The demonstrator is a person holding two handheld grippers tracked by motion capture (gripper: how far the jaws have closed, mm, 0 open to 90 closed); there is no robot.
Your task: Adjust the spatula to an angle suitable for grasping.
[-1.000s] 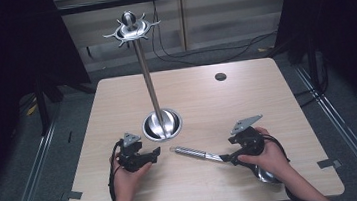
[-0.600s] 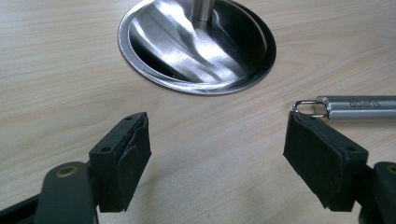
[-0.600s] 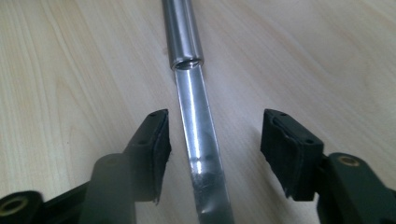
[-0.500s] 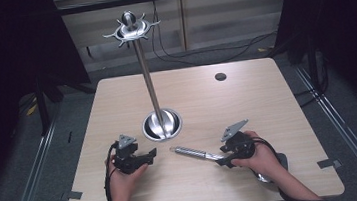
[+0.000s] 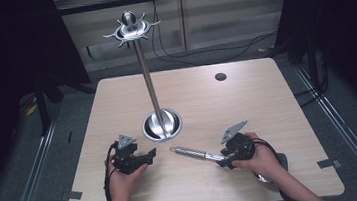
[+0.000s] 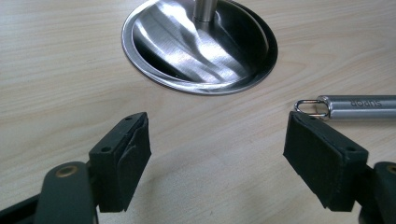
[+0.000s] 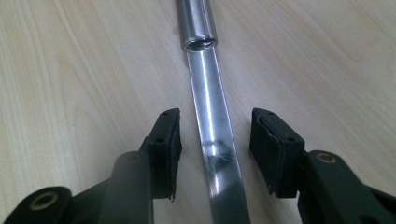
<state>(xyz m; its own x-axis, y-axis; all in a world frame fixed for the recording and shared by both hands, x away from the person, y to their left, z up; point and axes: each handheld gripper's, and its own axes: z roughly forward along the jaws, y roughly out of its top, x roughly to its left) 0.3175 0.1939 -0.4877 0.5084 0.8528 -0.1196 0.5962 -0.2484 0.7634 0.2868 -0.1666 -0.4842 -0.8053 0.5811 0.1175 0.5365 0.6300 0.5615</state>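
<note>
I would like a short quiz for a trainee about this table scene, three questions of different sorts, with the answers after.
1. True or false: the right gripper has its jaws on either side of the metal utensil, with a gap at each pad.
2. Multiple choice: what lies beyond the open left gripper? A) a cup B) the round steel base of the tall stand C) a cloth
3. Fill in: the hanging loop at the utensil's handle end points toward the ____ gripper.

Key: 1 true; 2 B; 3 left.
</note>
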